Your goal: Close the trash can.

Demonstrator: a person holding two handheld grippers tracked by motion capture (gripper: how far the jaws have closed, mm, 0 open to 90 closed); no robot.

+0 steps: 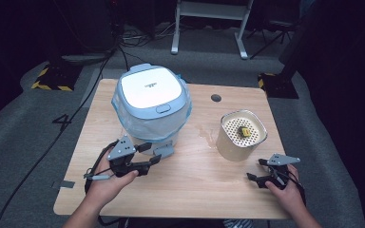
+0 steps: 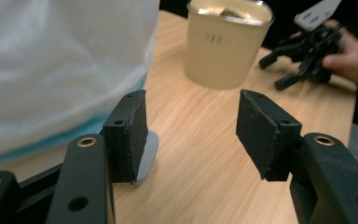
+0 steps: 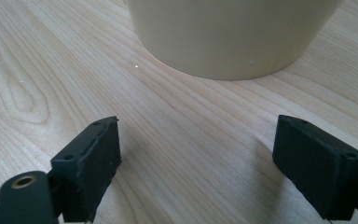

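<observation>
My left gripper (image 1: 148,153) was low at the near foot of the blue-lidded bin (image 1: 151,102), its jaws apart with nothing between them; one pad (image 2: 129,135) stood just beside a small grey tab (image 2: 148,154) jutting from the bin's base onto the table (image 1: 190,185). My right gripper (image 1: 257,170) rested nearer the table's right edge, jaws likewise apart and empty, pointing at the cream container (image 1: 241,135) just beyond it. The bin sat at the left middle of the table, wrapped in a thin plastic liner (image 2: 65,70). I judged the liner soft and slippery, a poor place to grip; the tab looked stiff and narrow enough to pinch. The bin itself seemed a light, hollow plastic shell that might slide if pushed, so I would have steadied it.
</observation>
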